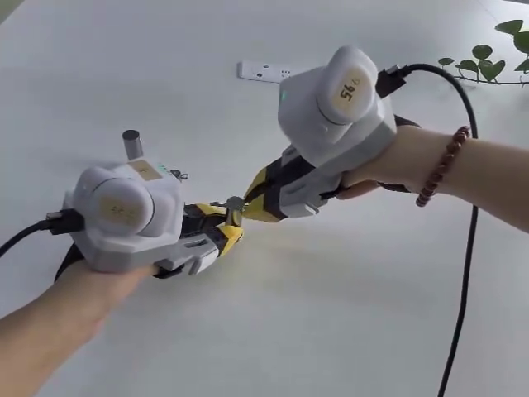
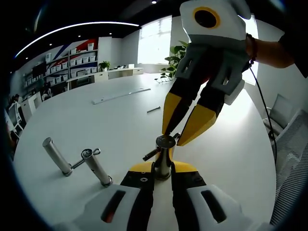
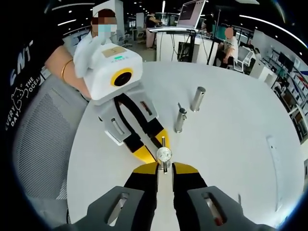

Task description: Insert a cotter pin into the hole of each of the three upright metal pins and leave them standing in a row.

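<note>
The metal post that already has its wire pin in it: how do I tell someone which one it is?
Find the big white table, then the left gripper, whose fingers hold one metal post. Beside it stand two loose posts. Yours is the nearer post, with a thin wire pin poking sideways through its top; the far post has a bare top.

Bright and even from overhead in the head view, with the white tabletop (image 1: 273, 347) close to washed out, only faint soft shadows on it, and slight motion smear on the left gripper (image 1: 231, 223). Blown out at the far window (image 2: 154, 41) in the left gripper view, dim up by the curved ceiling light strip (image 2: 72, 27). Bowed and softened toward the edges of both gripper views.
</note>
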A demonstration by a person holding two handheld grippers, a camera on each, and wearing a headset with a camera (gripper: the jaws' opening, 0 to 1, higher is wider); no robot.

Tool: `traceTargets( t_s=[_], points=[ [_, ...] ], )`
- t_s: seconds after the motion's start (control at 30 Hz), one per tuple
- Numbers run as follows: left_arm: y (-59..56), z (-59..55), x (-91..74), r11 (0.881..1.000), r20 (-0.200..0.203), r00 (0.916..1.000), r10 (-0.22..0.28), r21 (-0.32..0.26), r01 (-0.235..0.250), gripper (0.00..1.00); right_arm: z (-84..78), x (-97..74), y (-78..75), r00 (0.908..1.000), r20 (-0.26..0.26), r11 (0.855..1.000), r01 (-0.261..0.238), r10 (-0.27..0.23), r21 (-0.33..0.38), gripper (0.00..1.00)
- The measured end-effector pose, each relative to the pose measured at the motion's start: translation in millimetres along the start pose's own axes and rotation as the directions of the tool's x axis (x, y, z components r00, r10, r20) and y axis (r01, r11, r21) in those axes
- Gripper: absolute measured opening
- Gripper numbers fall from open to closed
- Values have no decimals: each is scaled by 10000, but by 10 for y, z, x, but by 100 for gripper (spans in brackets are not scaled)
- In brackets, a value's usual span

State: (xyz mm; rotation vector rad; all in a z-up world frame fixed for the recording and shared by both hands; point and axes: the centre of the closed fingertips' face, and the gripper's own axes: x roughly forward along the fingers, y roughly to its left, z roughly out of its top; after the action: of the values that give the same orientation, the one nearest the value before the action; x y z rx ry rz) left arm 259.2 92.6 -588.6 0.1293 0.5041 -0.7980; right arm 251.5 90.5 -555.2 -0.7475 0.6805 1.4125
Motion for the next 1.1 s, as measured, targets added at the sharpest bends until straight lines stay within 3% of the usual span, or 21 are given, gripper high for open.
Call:
traceTargets(
  t_s=[0.33, 1.1],
  points=[
    [4, -10, 6, 10000, -26, 10000, 49, -31, -49, 11, -133, -64, -12, 9992, -341, 9996, 227, -231, -138, 0],
    [-4, -14, 1, 9998, -35, 9999, 149, -158, -149, 11, -129, -12, 5, 9998, -182, 10000, 90, -90, -12, 0]
  ],
)
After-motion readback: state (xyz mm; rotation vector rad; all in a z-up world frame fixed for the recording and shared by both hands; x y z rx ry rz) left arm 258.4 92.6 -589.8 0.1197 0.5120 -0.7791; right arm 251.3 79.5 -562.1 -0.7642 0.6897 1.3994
